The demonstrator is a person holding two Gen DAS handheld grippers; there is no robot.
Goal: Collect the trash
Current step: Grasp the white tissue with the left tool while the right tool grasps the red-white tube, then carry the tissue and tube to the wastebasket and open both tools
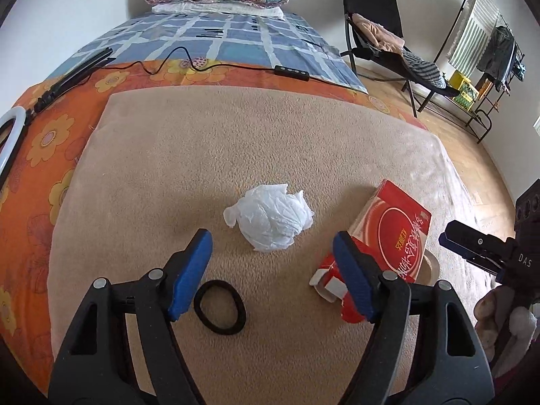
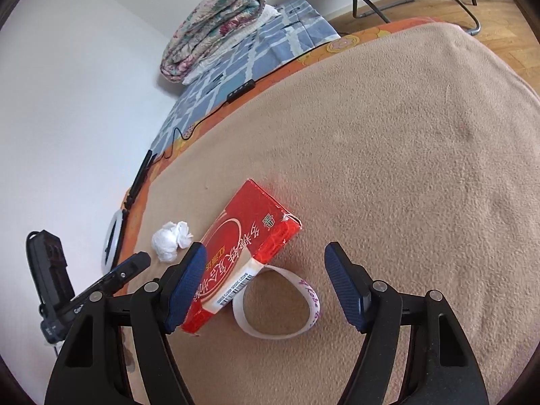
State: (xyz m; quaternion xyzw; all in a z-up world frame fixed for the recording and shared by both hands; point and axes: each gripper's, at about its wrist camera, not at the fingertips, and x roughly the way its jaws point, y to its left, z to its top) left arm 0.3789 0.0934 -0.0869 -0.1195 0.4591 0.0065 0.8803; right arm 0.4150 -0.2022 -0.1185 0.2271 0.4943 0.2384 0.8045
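A: Starting from the left, we are seeing the ring light (image 1: 11,135) lying on the orange flowered sheet (image 1: 50,141), at the edge of the tan blanket (image 1: 236,152). What is lying next?

B: We are holding the left gripper (image 1: 273,256) above the blanket with its fingers spread wide and nothing between them. Just below its left finger (image 1: 190,270) a black hair tie (image 1: 220,307) is lying flat. A little ahead, between the two fingers, the crumpled white tissue (image 1: 270,221) is sitting on the blanket, not touched by anything.

A: And going more to the right?

B: The red box (image 2: 243,256) is lying on the blanket, near the tissue, and its torn end is reaching beside the left gripper's right finger (image 1: 354,280). In the right wrist view, a white wristband (image 2: 280,303) is resting against the box.

A: How is the right gripper (image 2: 265,280) standing?

B: We are keeping it wide open too, holding nothing. The box and the wristband are lying between its fingers, but we cannot tell if the left finger (image 2: 187,283) is touching the box.
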